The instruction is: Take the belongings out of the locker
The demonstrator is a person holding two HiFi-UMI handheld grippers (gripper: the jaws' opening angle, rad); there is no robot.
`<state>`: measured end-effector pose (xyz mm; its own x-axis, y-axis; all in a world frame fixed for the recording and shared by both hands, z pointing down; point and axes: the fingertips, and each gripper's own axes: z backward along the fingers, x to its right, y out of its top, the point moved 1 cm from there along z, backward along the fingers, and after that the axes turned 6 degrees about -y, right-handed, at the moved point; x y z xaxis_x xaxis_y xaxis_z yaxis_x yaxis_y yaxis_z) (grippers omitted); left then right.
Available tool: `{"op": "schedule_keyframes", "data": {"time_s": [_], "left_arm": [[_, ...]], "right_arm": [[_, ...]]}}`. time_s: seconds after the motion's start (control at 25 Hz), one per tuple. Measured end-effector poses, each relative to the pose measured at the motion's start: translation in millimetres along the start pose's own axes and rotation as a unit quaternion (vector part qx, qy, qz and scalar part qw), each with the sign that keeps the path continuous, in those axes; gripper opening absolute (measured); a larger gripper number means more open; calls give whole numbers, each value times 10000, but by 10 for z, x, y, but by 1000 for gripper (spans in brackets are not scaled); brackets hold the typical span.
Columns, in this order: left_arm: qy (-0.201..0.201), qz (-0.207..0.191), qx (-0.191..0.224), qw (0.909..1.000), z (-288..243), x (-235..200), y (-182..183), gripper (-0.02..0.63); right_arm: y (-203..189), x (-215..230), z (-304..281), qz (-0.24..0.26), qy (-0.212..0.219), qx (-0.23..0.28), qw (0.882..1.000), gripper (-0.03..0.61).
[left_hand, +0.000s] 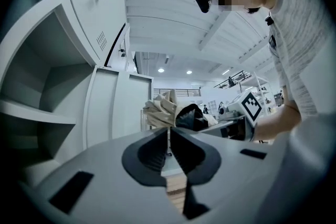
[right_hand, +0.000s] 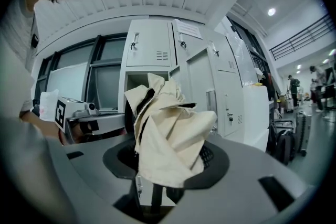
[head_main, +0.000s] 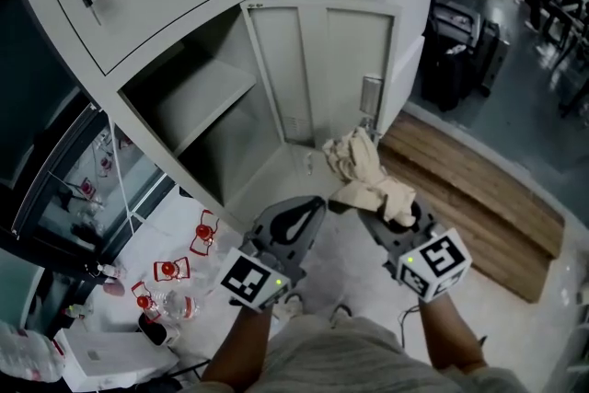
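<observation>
The person holds 2 grippers out in front of the torso, side by side and close together, both pointing forward and away from the body. The left gripper has its 2 dark jaws pressed together along their length, with nothing between them. Its marker cube sits at the near end, above the bare left forearm. The right gripper is just beside it, at about the same height, with its jaws clamped on a bunched cream cloth that spills over them. The right marker cube faces up, and the right forearm is bare too.
</observation>
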<state>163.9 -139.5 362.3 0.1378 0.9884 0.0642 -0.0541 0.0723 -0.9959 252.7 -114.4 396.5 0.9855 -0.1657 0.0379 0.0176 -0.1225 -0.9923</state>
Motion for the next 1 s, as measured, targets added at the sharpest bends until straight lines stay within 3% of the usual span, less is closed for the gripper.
{"op": "schedule_keyframes", "data": {"time_s": [0.2, 0.44, 1.0], "left_arm": [[-75, 14, -17, 10000, -61, 57, -32, 3], [-187, 8, -44, 9998, -144, 104, -47, 3], [-129, 2, -96, 9999, -132, 60, -71, 3]], "right_arm": [[-79, 67, 168, -145, -98, 22, 9998, 201], [-138, 138, 249, 295, -225, -10, 9993, 201], [-202, 103, 247, 341, -127, -158, 9992, 199]]}}
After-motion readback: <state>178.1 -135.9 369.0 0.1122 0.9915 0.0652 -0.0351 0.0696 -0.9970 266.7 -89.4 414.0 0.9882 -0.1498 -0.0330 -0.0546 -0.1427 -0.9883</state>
